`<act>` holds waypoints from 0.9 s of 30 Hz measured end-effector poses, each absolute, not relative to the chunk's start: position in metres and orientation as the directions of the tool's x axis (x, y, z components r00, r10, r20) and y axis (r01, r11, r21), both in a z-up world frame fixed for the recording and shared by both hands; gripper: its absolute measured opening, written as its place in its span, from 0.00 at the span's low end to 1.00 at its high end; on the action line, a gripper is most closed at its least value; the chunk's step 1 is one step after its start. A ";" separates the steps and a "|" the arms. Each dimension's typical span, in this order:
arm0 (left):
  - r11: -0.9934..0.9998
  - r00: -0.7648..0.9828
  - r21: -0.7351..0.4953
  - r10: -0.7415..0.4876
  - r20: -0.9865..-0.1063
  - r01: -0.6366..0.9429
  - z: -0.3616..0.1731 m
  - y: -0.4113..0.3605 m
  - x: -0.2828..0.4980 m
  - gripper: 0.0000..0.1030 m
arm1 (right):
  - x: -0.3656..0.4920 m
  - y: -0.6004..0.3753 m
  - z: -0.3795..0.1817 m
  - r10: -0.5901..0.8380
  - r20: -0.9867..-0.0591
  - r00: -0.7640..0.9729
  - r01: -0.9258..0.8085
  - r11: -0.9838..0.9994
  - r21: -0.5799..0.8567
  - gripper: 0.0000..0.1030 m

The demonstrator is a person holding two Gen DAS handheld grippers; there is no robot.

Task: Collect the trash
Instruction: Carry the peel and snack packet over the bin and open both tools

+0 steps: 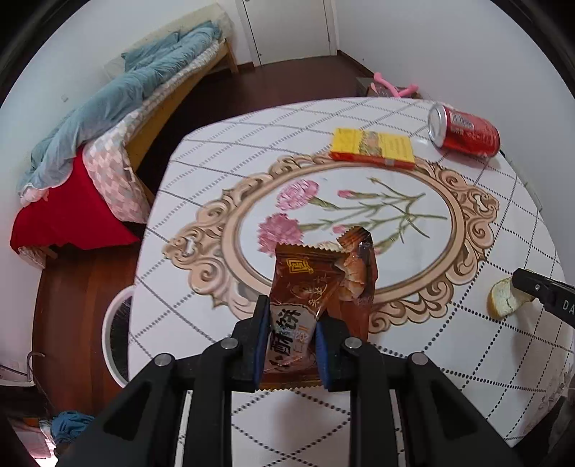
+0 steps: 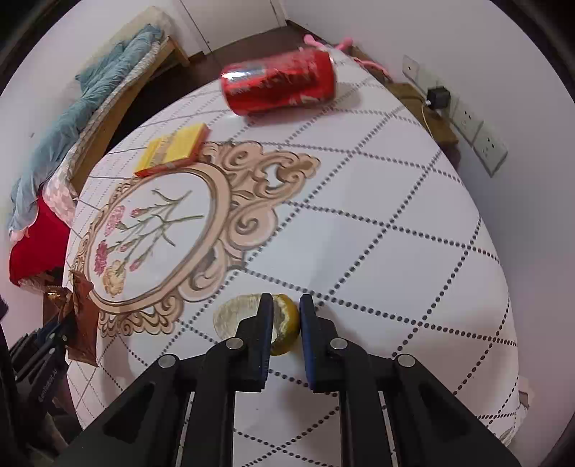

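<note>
On the table (image 1: 413, 359) the box (image 1: 372, 148) lies at the far side with the can (image 1: 463, 131) on its side just right of it — the peel (image 1: 503, 298) sits near the right edge, well apart from both.

Each black hand-held gripper (image 1: 291, 323) (image 2: 286, 316) has blue pads (image 1: 264, 334) and silver rivets (image 1: 229, 343).

I see white walls (image 1: 413, 32) and a dark wooden floor (image 1: 287, 82). At the upper left stands a bed (image 1: 118, 143) with a teal quilt (image 1: 107, 104) and a red cloth (image 1: 57, 215). A white door (image 1: 287, 25) closes the far end. In my right view, wall sockets (image 2: 478, 133) sit at the upper right. The counter (image 1: 431, 341) wears a white cloth with dotted diamonds.
</note>
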State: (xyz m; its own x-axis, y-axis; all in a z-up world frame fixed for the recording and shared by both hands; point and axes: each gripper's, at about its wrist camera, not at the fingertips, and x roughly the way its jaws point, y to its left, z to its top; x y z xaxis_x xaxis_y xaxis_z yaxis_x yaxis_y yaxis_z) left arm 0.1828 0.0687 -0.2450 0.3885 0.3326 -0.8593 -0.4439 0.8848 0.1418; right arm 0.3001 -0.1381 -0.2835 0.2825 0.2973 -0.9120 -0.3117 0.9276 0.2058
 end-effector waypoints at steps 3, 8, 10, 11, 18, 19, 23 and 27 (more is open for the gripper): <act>0.879 0.403 0.140 0.344 -0.848 -0.457 -0.234 0.076 0.179 0.19 | 0.294 -0.132 -0.273 0.308 -0.902 0.303 -0.340 0.919 0.200 0.14; 0.865 0.429 0.138 0.371 -0.824 -0.483 -0.210 0.093 0.167 0.19 | 0.279 -0.113 -0.246 0.336 -0.878 0.341 -0.407 0.894 0.185 0.14; 0.854 0.440 0.133 0.386 -0.811 -0.504 -0.197 0.104 0.160 0.19 | 0.272 -0.101 -0.232 0.346 -0.866 0.361 -0.442 0.881 0.167 0.14; 0.849 0.442 0.132 0.393 -0.806 -0.512 -0.193 0.108 0.158 0.19 | 0.268 -0.095 -0.225 0.349 -0.861 0.371 -0.460 0.874 0.157 0.14; 0.795 0.460 0.124 0.462 -0.758 -0.594 -0.154 0.154 0.127 0.19 | 0.243 -0.042 -0.178 0.404 -0.805 0.435 -0.562 0.820 0.107 0.14; 0.788 0.459 0.121 0.468 -0.755 -0.603 -0.150 0.159 0.123 0.19 | 0.240 -0.033 -0.173 0.417 -0.799 0.434 -0.574 0.811 0.112 0.14; 0.743 0.451 0.112 0.511 -0.732 -0.659 -0.131 0.195 0.097 0.19 | 0.228 0.009 -0.157 0.482 -0.778 0.402 -0.624 0.767 0.153 0.13; 0.696 0.424 0.112 0.548 -0.721 -0.709 -0.123 0.231 0.070 0.19 | 0.213 0.056 -0.149 0.543 -0.766 0.344 -0.673 0.711 0.202 0.13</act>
State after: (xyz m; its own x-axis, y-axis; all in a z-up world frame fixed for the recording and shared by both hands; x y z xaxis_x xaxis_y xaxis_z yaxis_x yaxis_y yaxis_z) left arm 0.0702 0.2311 -0.1233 0.4240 0.5478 -0.7212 -0.7093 0.6960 0.1116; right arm 0.2131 0.0560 -0.1490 0.3443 0.5435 -0.7656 -0.6733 0.7112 0.2021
